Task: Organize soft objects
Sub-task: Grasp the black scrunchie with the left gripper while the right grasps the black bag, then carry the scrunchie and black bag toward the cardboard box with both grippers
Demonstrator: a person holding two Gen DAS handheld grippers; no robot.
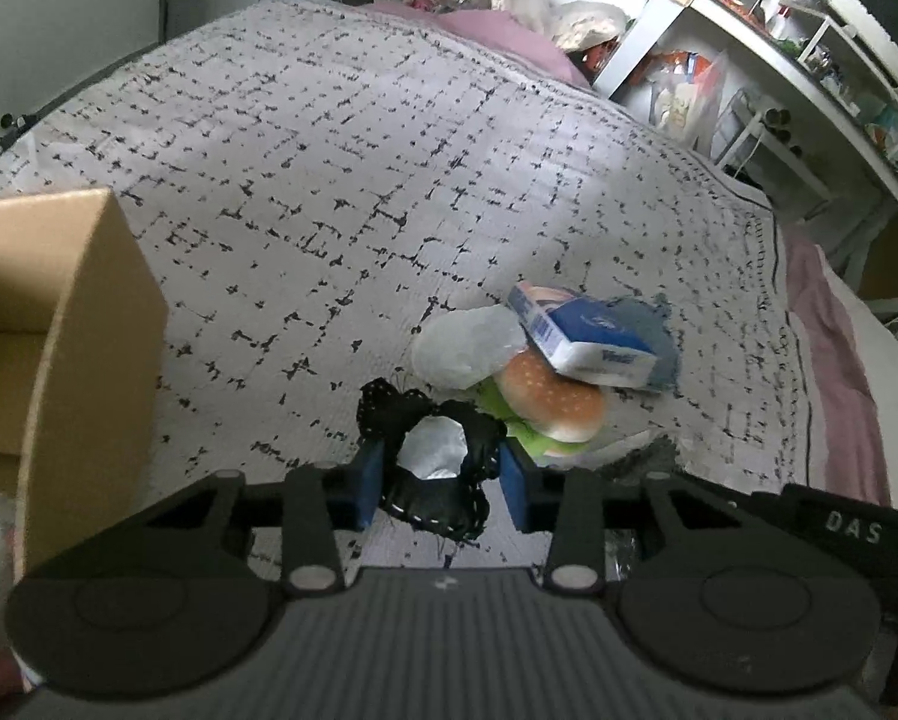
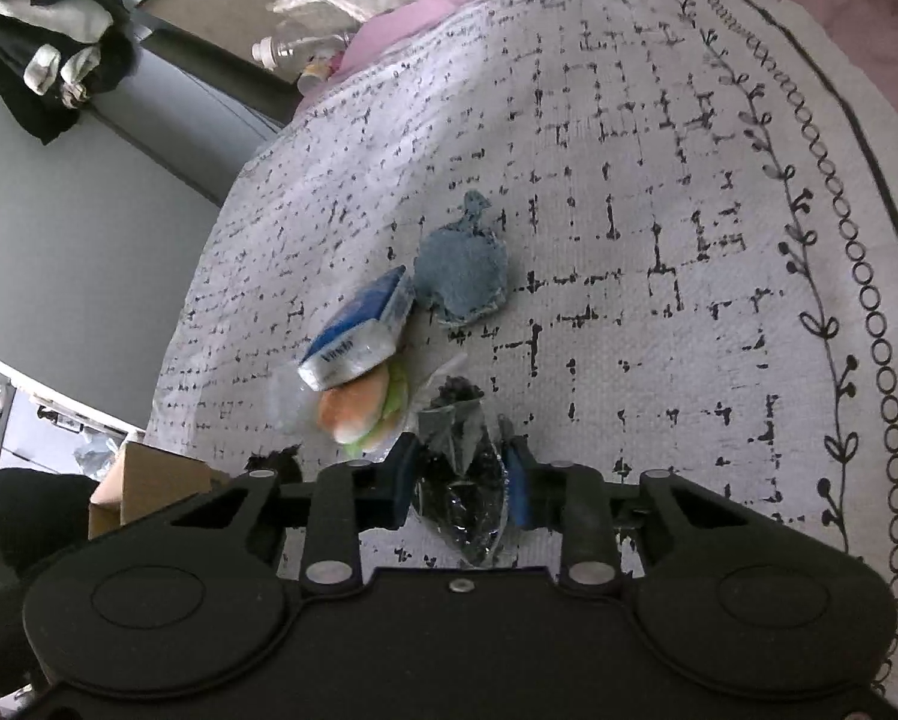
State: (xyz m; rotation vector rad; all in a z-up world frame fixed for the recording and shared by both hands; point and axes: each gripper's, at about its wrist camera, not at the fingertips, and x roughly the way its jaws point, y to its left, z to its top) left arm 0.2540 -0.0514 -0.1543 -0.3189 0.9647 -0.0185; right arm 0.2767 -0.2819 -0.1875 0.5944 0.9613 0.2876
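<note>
Holding a black lace-edged pouch [image 1: 434, 468] between closed fingers, the left tool [image 1: 443, 483] has the cardboard box [image 1: 83, 324] at its 10 o'clock; right tool [image 2: 457, 480] grips a dark crinkly packet [image 2: 466, 474] above the bed [image 2: 658, 210].

Cardboard box [image 1: 59, 324] (left side) cut off

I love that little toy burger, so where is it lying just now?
The plush burger lies on the patterned bedspread in the pile's middle, partly under the blue-and-white tissue pack and just beyond the left hand-held gripper.
</note>
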